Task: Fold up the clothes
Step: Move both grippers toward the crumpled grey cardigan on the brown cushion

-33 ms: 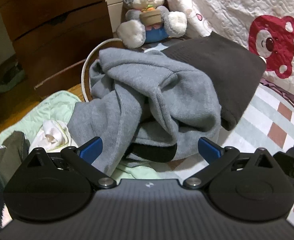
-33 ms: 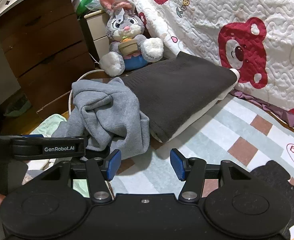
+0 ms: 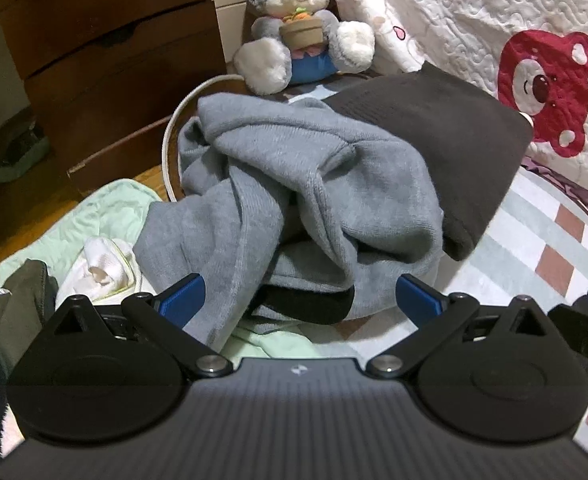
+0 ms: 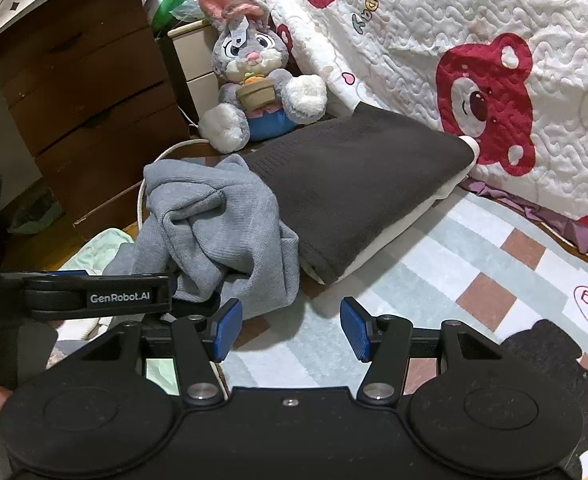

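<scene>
Sweater bunched, both tools spread

Your left tool [image 3: 298, 300] gapes wide just before the crumpled grey sweater [image 3: 294, 200], which slumps against the folded dark jumper [image 4: 358, 184] on the rug [image 4: 434, 264]. Your right tool [image 4: 286, 328] hangs spread over bare rug, probably waiting to flatten it.

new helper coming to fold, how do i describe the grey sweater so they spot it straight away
Start at the plush rabbit sitting by the wooden drawers; just in front of it lies a flat, neatly folded dark brown garment. The grey sweater is the crumpled heap leaning on that garment's left edge. It is the only light grey knit and the only bunched-up piece beside the flat brown one.
</scene>
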Demonstrator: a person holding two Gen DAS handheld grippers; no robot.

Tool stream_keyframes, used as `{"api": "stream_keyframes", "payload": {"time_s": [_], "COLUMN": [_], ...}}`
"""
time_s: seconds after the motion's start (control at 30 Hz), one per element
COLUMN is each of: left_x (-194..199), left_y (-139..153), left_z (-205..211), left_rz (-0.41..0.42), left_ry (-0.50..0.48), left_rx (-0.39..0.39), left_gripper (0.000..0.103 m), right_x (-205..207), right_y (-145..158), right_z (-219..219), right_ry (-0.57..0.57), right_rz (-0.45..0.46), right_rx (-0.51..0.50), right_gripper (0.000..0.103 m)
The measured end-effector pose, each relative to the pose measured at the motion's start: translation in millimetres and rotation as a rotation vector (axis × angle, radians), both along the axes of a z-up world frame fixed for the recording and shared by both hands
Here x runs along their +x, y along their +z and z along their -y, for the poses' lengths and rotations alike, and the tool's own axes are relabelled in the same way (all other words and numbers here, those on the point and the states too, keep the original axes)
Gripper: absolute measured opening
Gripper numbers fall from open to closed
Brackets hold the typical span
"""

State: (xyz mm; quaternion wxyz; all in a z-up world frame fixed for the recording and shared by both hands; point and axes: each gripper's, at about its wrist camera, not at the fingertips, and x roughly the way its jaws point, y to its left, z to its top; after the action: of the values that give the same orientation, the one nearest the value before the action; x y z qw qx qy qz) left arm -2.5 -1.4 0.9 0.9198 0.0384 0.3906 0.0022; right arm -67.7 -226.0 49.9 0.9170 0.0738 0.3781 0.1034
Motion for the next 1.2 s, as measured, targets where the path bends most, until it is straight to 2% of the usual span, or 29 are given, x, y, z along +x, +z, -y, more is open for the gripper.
{"api": "stream_keyframes", "payload": {"time_s": [0.1,0.33,0.53,0.67,1.2], "left_x": [-9.6,0.3,-0.1,-2.2,0.6], "left_y": [4.5,5.0,1.0,7.3,4.7], "left_z": [4.1,-6.8,-4.7,-8.7,-11.9], "left_rz": [0.003,0.005,-0.007,0.0,-0.009], "left_ry": [-0.029,0.017,0.005,-0.018,-0.021], "left_rx": [0.032,-0.031,-0.046,-0.094,-0.108], "left_gripper": [0.103,0.103,0.103,0.103,0.103], "right_x": [0.8,-7.2,-6.5,-7.3,-5.5], "right_y": [0.8,3.6,5.1,3.3,1.3], "right_z": [-1.8,-8.8,-9.3,-11.9,-14.6], "right_ry": [0.006,0.034,0.038,0.04,0.054], "right_rz": [0.0,0.062,0.066,0.06,0.051], "right_rx": [-0.014,-0.034,-0.025,-0.054,-0.046], "right_gripper": [0.06,0.06,0.06,0.06,0.06]}}
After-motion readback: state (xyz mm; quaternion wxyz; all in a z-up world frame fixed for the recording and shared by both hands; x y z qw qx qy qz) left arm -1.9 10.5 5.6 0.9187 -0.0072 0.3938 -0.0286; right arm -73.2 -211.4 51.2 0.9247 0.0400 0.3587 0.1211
